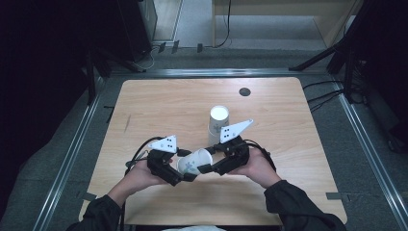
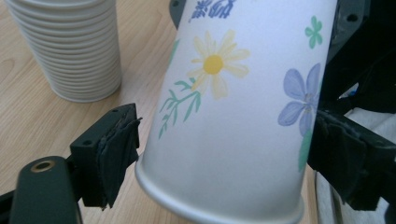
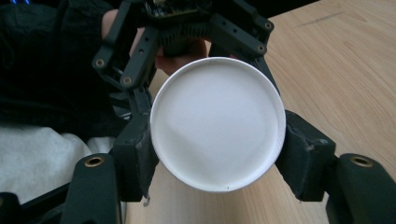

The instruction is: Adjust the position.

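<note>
Paper, thin and printed with flowers: that is the cup (image 1: 194, 162) held lying on its side just above the bench (image 1: 144, 103), caught between the two tools. The right hand-held gripper (image 1: 208, 168) has its jaws pressed onto the cup's base end, one pad on either side of the white round bottom (image 3: 218, 129), pinching it firmly. The left hand-held gripper (image 1: 179, 176) comes from the opposite side, at the rim end. In the left gripper view its jaws stand on either side of the cup's wall near the rim; the far pad (image 2: 343, 154) sits against the paper, while the near pad (image 2: 116, 154) seems to be just clear of it, so I judge this one spread rather than clamped. Beyond the right gripper, farther out on the bench, a stack of cups (image 1: 219, 124) stands upside down.

The risk, as I see it, lies in the softness of the wall. If the left jaws close hard near the open rim, the paper could buckle or go oval. If both hands pull apart or twist unevenly, the cup may crease at the pinched base. Should the right one let go before the left has a real hold, the cup would drop and roll towards the stack.
</note>
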`<state>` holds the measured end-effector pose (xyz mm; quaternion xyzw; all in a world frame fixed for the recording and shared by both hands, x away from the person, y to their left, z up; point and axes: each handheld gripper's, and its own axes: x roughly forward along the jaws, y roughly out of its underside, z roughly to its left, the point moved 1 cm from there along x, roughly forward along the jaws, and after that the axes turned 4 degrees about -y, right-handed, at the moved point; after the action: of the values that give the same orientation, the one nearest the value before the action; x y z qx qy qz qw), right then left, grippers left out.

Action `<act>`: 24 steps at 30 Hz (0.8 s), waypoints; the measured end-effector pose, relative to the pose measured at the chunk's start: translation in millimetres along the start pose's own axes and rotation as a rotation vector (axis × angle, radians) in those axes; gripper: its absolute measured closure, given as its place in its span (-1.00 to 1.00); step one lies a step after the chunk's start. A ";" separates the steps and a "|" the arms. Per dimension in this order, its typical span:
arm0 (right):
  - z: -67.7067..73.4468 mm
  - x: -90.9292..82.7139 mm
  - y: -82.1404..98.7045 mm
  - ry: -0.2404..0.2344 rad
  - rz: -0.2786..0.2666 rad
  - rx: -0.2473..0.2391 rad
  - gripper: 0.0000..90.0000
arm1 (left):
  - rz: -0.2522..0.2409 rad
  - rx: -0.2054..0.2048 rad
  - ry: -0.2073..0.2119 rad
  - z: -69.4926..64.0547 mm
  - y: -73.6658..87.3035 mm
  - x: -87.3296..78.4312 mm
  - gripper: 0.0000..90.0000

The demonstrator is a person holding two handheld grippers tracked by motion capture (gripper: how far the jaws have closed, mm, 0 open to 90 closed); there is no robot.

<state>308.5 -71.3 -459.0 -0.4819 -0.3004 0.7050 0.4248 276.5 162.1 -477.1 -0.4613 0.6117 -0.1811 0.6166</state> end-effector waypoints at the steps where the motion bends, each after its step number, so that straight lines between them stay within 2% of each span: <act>1: 0.1 0.7 -0.6 -0.012 -0.007 0.001 -0.20 | -0.003 0.007 -0.002 -0.7 0.0 -0.2 -0.69; 4: 0.3 2.0 -0.9 -0.019 -0.009 0.005 -0.20 | -0.005 0.023 0.006 -2.0 0.3 -1.3 -0.61; 5: 0.3 2.1 -0.7 -0.022 -0.006 0.008 -0.20 | -0.007 0.031 0.007 -2.3 0.5 -1.7 -0.51; 13: -0.9 1.1 -0.8 -0.030 -0.014 0.019 -0.20 | -0.018 0.048 0.005 -4.0 -1.1 -4.8 -0.36; 17: -1.0 1.1 -0.7 -0.030 -0.013 0.010 -0.22 | 0.002 0.042 0.020 -3.4 -1.2 -5.1 -0.34; 19: -0.3 1.9 -0.6 -0.038 -0.009 0.004 -0.35 | 0.018 0.044 0.018 -3.0 -1.2 -5.9 -0.35; 21: 0.7 1.8 -0.3 -0.014 0.006 -0.010 -0.43 | 0.026 0.043 0.021 -2.4 -1.2 -6.6 -0.35; 24: 2.9 0.0 2.2 0.042 0.046 -0.042 -0.47 | 0.075 0.023 0.015 1.8 -1.7 -9.4 -0.35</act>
<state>305.1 -72.3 -459.8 -0.5122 -0.2948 0.6978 0.4048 277.0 169.3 -470.5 -0.4295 0.6311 -0.1685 0.6236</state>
